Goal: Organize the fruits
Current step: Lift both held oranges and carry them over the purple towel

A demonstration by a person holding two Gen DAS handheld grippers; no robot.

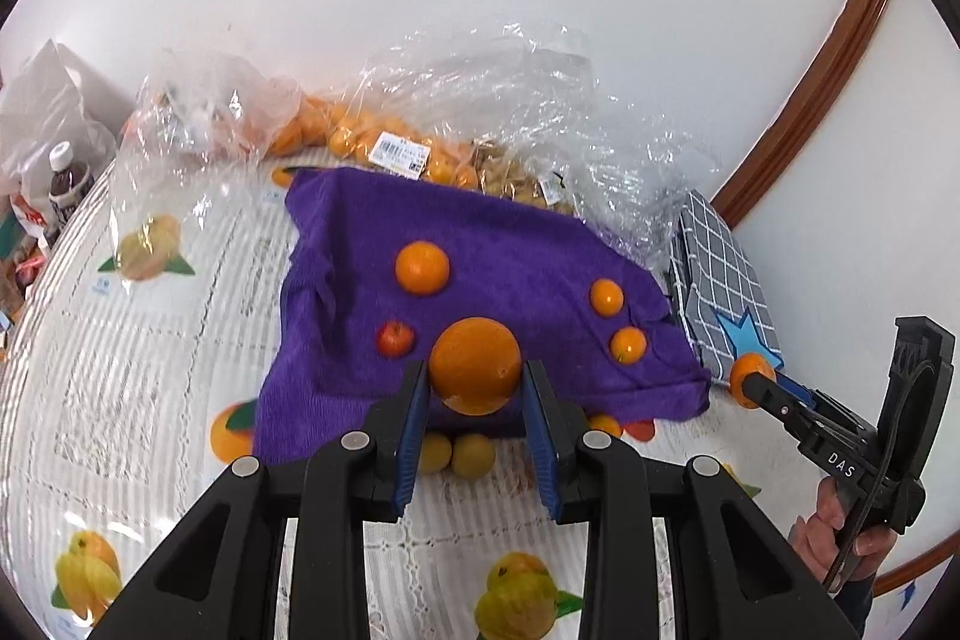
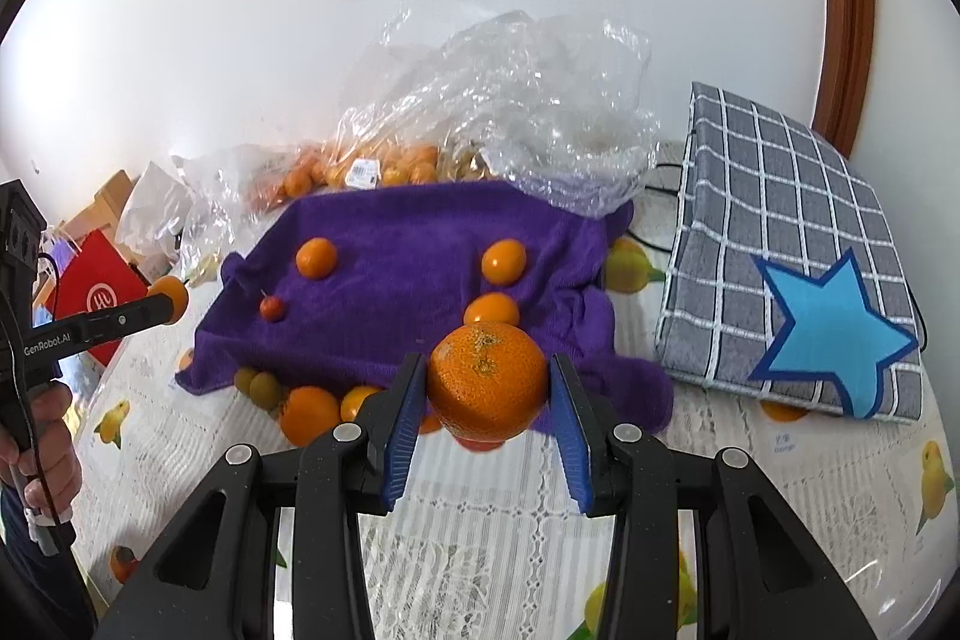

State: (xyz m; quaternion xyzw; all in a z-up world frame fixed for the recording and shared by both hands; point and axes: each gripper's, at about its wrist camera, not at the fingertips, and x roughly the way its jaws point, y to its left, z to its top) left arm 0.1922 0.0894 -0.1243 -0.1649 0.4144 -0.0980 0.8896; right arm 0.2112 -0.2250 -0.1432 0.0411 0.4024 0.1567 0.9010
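Note:
A purple towel (image 1: 480, 244) (image 2: 420, 244) is spread on the table. On it lie three oranges (image 1: 422, 267) (image 1: 606, 297) (image 1: 628, 345) and a small red fruit (image 1: 394, 338) (image 2: 272, 307). My left gripper (image 1: 475, 370) is shut on a smooth orange (image 1: 474, 358), held above the towel's near edge. In the right wrist view the left gripper (image 2: 171, 304) shows at the left with its orange. My right gripper (image 2: 487, 370) is shut on a larger rough-skinned orange (image 2: 487, 388) over the towel's near right corner. It also shows in the left wrist view (image 1: 750, 382).
Clear plastic bags (image 1: 510, 100) with many small oranges (image 1: 354, 136) lie behind the towel against the wall. A grey checked bag with a blue star (image 2: 798, 280) stands to the right. A bottle (image 1: 66, 184) and a red bag (image 2: 99, 292) are at the left. The tablecloth (image 2: 510, 508) has fruit prints.

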